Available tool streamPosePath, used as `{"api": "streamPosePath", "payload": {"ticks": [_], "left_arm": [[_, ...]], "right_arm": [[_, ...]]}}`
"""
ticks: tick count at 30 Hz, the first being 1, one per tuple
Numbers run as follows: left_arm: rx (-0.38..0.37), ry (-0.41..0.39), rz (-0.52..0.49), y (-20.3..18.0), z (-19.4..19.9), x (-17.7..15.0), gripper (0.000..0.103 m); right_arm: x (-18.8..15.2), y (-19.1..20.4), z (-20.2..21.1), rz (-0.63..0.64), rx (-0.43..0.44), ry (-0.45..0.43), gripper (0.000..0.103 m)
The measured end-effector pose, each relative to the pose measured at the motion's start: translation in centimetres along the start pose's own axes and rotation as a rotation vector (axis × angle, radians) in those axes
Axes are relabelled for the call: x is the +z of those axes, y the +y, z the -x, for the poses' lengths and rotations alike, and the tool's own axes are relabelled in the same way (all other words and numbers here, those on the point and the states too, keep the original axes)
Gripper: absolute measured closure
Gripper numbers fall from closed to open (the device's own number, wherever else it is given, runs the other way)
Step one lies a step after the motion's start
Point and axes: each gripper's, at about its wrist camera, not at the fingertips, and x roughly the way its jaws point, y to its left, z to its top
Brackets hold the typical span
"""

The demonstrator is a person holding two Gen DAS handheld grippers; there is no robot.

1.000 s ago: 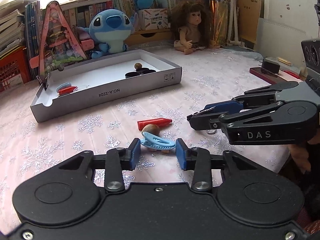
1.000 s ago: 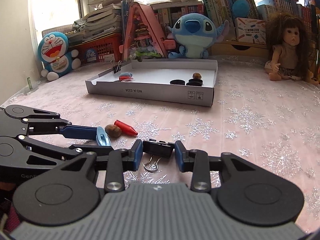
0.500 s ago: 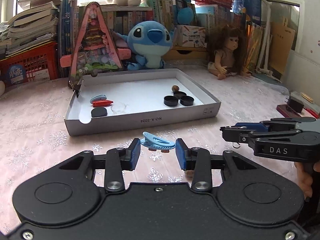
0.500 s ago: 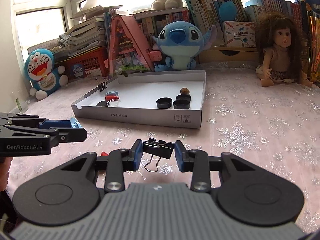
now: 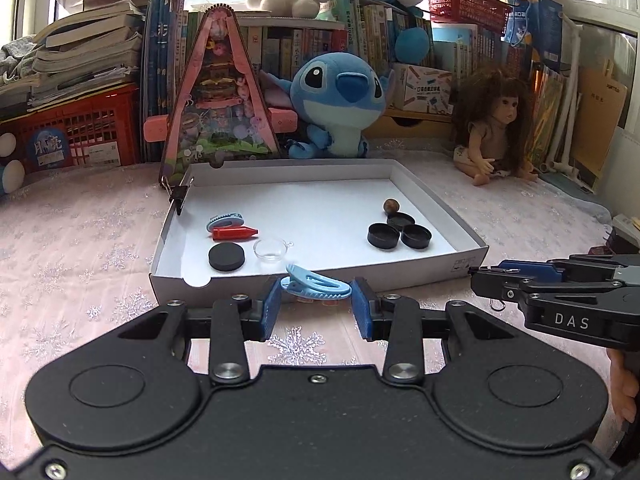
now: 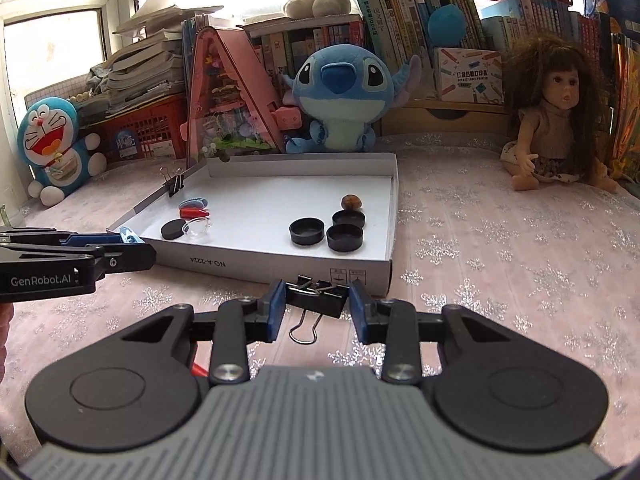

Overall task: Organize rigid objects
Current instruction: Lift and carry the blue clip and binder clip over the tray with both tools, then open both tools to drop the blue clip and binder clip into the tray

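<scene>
Two items are in transit, one in each hand-held gripper. The left hand-held gripper (image 5: 316, 308) is closed partway on a light blue hair clip (image 5: 316, 285), which spans the gap between its blue pads and hangs clear of the table (image 5: 72, 264). The right hand-held gripper (image 6: 318, 306) pinches a black binder clip (image 6: 316, 300) the same way, its wire loop dangling below the pads.

Straight ahead of both sits the white cardboard tray (image 5: 448, 266), its near wall just beyond the fingertips. Sorting looks well under way: ahead and to the left of the left hand-held gripper lie a blue clip (image 5: 225, 221), a red crayon-like piece (image 5: 234, 233), a black disc (image 5: 226, 256) and a small clear dish (image 5: 273, 249); ahead and to the right, three black caps (image 5: 400, 232) cluster with a brown nut (image 5: 391, 205) just behind them. Another binder clip (image 5: 179, 196) grips the tray's far left rim.

What remains, by my reading, is to carry each held clip over the near wall and release it beside its match. A red tip (image 6: 198, 370) shows below the right hand-held gripper, so at least one piece likely still waits on the table.
</scene>
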Motion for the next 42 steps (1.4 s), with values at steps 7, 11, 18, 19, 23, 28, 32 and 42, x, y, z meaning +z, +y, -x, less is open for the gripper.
{"api": "streamPosePath", "payload": {"ticks": [7, 11, 18, 19, 23, 28, 32, 42], "left_arm": [[0.003, -0.004, 0.038, 1.1, -2.1, 1.9, 0.067], [0.007, -0.001, 0.075, 2.4, -3.5, 3.5, 0.067], [-0.006, 0.065, 0.114, 4.8, -8.4, 8.1, 0.067], [-0.003, 0.074, 0.125, 5.2, -9.5, 9.2, 0.067], [0.015, 0.088, 0.139, 6.2, -12.8, 11.2, 0.067], [0.057, 0.125, 0.149, 7.3, -16.2, 10.8, 0.067], [0.089, 0.145, 0.142, 7.8, -17.9, 9.8, 0.067], [0.122, 0.155, 0.098, 7.9, -18.9, 8.5, 0.067]], "right_arm": [[1.7, 0.2, -1.6, 0.019, -0.011, -0.002, 0.063], [2.9, -0.3, -3.1, -0.006, -0.013, 0.006, 0.063], [7.2, -1.8, -7.3, -0.060, 0.049, 0.082, 0.063], [8.3, -2.1, -8.2, -0.077, 0.050, 0.088, 0.063], [11.4, -3.5, -12.0, -0.144, 0.083, 0.111, 0.063], [12.0, -4.3, -15.3, -0.153, 0.027, 0.128, 0.063], [11.6, -4.8, -17.0, -0.175, 0.013, 0.134, 0.063], [10.3, -3.4, -18.9, -0.117, 0.004, 0.159, 0.063]]}}
